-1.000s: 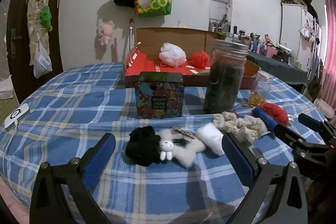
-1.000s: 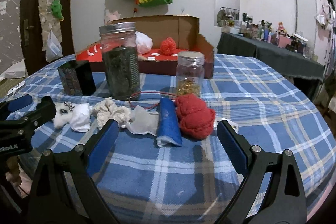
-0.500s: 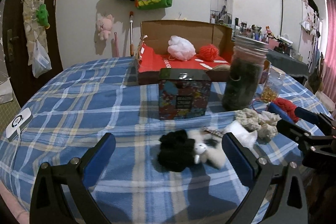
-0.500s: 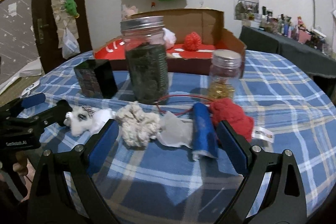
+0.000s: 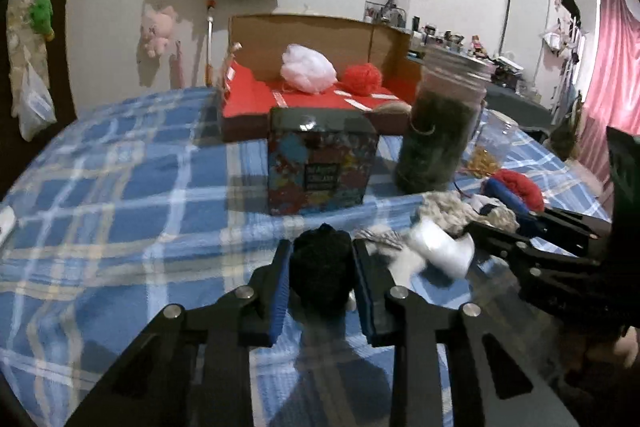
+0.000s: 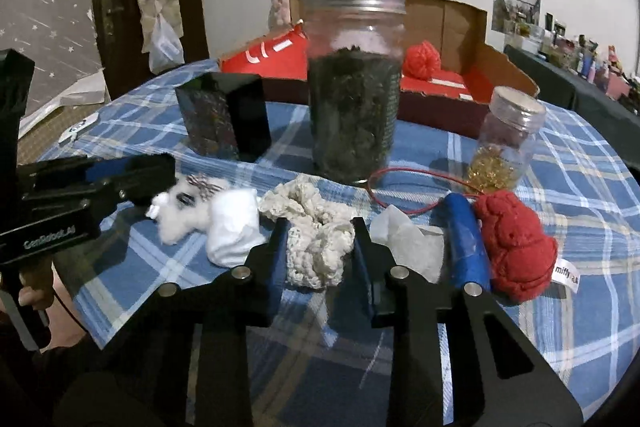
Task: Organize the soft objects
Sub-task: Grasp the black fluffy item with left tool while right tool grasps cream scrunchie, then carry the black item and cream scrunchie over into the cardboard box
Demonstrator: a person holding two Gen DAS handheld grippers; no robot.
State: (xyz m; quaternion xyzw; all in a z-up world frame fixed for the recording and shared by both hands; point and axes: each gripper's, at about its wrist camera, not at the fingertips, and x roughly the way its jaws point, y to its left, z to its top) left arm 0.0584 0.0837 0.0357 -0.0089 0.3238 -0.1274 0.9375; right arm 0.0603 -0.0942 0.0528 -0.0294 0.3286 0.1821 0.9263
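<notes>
Left tool (image 5: 322, 267) was clamped on the black fuzzy ball (image 5: 323, 271), both blue pads pressed into its sides, near the table's (image 5: 120, 187) front edge. Right tool (image 6: 320, 247) was clamped on the cream knitted piece (image 6: 316, 227), likewise low over the plaid cloth. Between the 2 tools lay a white plush (image 6: 180, 215) and a white sock (image 6: 234, 227), close together. Right of the cream piece: translucent sheet (image 6: 408, 239), blue roll (image 6: 466, 239), red yarn ball (image 6: 514, 243), touching in a row. Behind stood the dark tin (image 5: 322, 163), tall jar (image 6: 354, 83) and small jar (image 6: 506, 143), with the open cardboard box (image 5: 304, 39) beyond. Open cloth remained at the left of the table.
</notes>
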